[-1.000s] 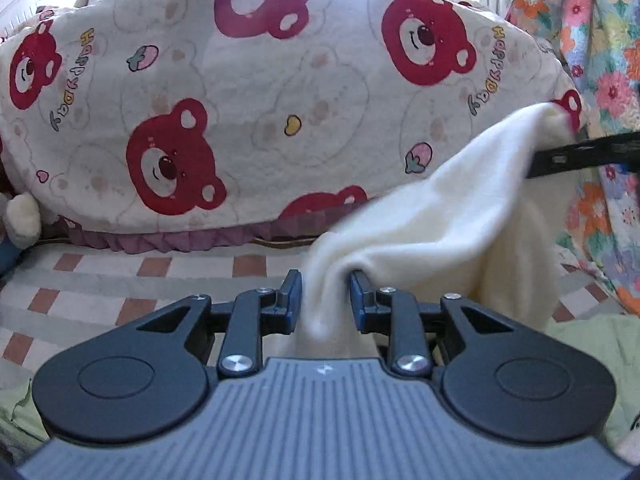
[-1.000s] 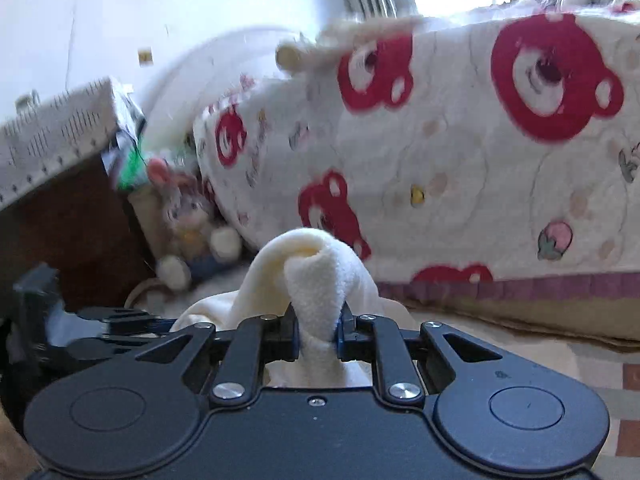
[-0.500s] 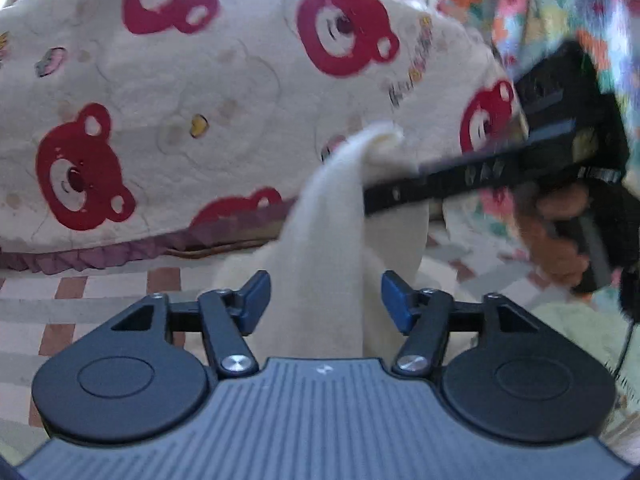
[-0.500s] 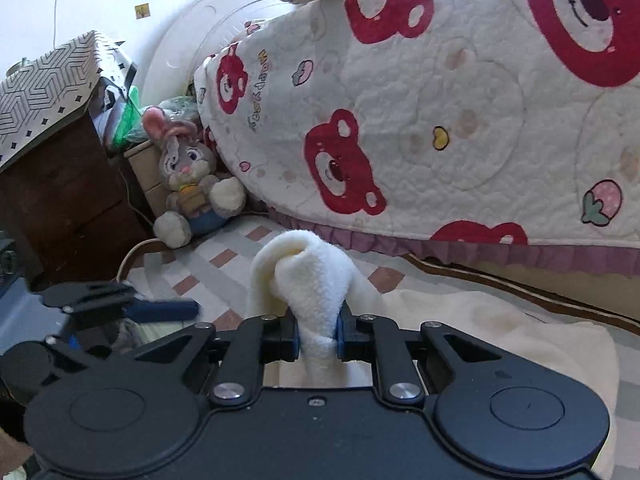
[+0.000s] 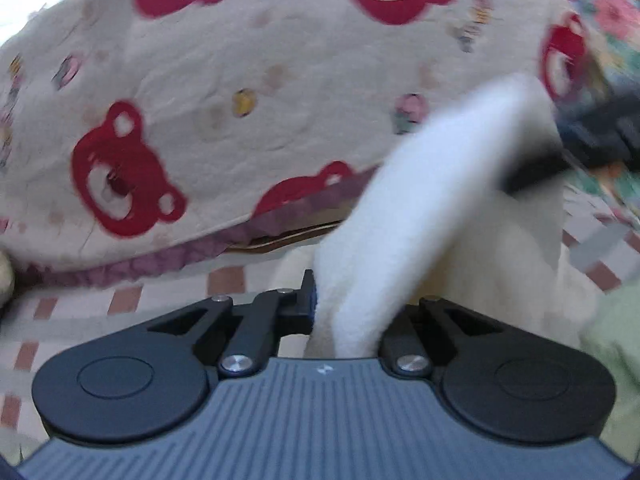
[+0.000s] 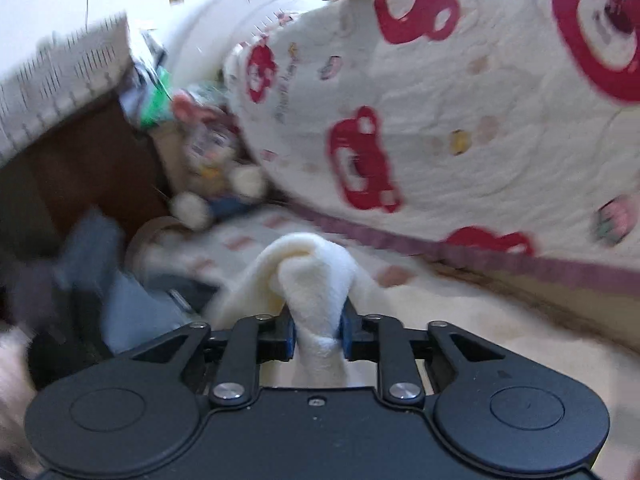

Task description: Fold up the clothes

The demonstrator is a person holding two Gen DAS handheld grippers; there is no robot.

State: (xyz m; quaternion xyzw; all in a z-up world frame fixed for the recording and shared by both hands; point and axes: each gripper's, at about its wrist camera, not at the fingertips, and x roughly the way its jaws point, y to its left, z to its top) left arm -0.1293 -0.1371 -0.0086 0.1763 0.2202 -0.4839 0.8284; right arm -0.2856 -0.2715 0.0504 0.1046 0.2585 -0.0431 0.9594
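Note:
A cream fleece garment (image 5: 440, 200) stretches from my left gripper (image 5: 348, 300) up to the right, where the blurred dark tips of my right gripper (image 5: 560, 160) hold its far corner. My left gripper is shut on a fold of it; only the left finger (image 5: 308, 296) shows, as the cloth hides the other. In the right wrist view a bunched loop of the garment (image 6: 316, 272) sits between the blue pads of my right gripper (image 6: 318, 328). Its jaws are opening, but the pads still touch the cloth. The rest of the garment lies on the floor mat (image 6: 520, 320).
A bear-print quilt (image 5: 280, 100) hangs over the bed just ahead. A checked mat (image 5: 120, 300) covers the floor. A plush rabbit (image 6: 212, 160) leans by a wooden cabinet (image 6: 80, 168). Floral cloth (image 5: 616, 12) hangs at the right, and green fabric (image 5: 612, 320) lies at the lower right.
My left gripper opened wide, slid along the garment toward the right gripper, and shut on it again. The right gripper's pads stand slightly wider apart, and both views have shifted.

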